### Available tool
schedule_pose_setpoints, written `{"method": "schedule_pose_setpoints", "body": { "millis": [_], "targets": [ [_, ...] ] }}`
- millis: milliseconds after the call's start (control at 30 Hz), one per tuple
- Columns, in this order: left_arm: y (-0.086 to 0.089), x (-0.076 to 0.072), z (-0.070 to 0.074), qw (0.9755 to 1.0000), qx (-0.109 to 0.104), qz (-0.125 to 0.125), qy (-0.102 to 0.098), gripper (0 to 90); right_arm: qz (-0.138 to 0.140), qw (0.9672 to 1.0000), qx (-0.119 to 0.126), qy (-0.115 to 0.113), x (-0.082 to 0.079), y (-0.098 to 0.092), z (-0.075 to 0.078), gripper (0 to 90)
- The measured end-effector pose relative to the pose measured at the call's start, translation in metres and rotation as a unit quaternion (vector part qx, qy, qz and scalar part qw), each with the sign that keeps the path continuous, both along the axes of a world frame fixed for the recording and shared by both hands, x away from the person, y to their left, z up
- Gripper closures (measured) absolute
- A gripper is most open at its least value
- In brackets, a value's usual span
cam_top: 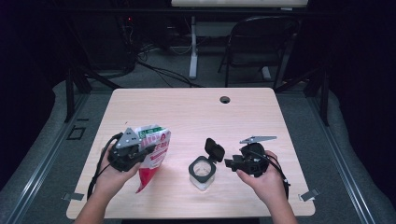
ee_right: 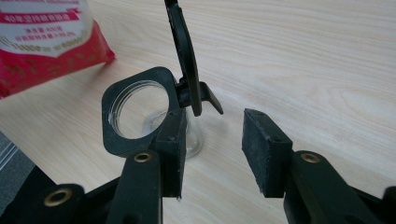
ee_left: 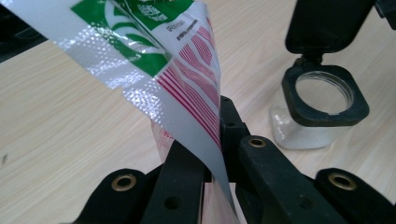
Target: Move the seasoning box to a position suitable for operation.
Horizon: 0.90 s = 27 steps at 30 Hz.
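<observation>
Pouch (cam_top: 152,154): light, limp, slick film; your left hand-held gripper (ee_left: 219,140) is clamped on its edge. Jar (cam_top: 202,169) right of pouch: rigid, clear, lid open. Right hand-held gripper (ee_right: 212,149) open, empty.

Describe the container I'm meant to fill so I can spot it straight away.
On the pale wooden table, look near the front edge, between the two hands. The small clear jar stands there, right of the red, white and green bag held by the left gripper. Its square black collar and flipped-up black lid set it apart.
</observation>
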<state>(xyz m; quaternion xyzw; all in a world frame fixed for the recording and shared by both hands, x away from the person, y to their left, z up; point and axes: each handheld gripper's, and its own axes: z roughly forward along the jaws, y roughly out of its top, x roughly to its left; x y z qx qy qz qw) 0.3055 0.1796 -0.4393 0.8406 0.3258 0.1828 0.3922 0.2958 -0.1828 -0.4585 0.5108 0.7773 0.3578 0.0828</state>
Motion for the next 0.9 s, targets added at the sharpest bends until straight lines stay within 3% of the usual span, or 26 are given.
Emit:
{"method": "schedule_pose_setpoints", "body": {
  "millis": [433, 567, 767, 900],
  "targets": [
    [-0.035, -0.005, -0.007, 0.9983, -0.005, -0.057, -0.012, 90.0, 0.014, 0.9996, 0.003, -0.024, -0.008, 0.001, -0.001, 60.7],
    [-0.031, -0.005, -0.007, 0.9981, -0.011, -0.060, -0.005, 90.0, 0.020, 0.9990, 0.006, -0.040, -0.010, 0.001, 0.001, 60.7],
    [-0.023, -0.004, -0.008, 0.9982, -0.020, -0.055, 0.013, 90.0, 0.035, 0.9984, -0.001, -0.044, -0.009, 0.004, 0.004, 60.8],
    [-0.019, -0.006, -0.008, 0.9984, -0.020, -0.050, 0.019, 90.0, 0.048, 0.9970, 0.003, -0.060, -0.011, 0.006, 0.011, 64.9]
  ]
}}
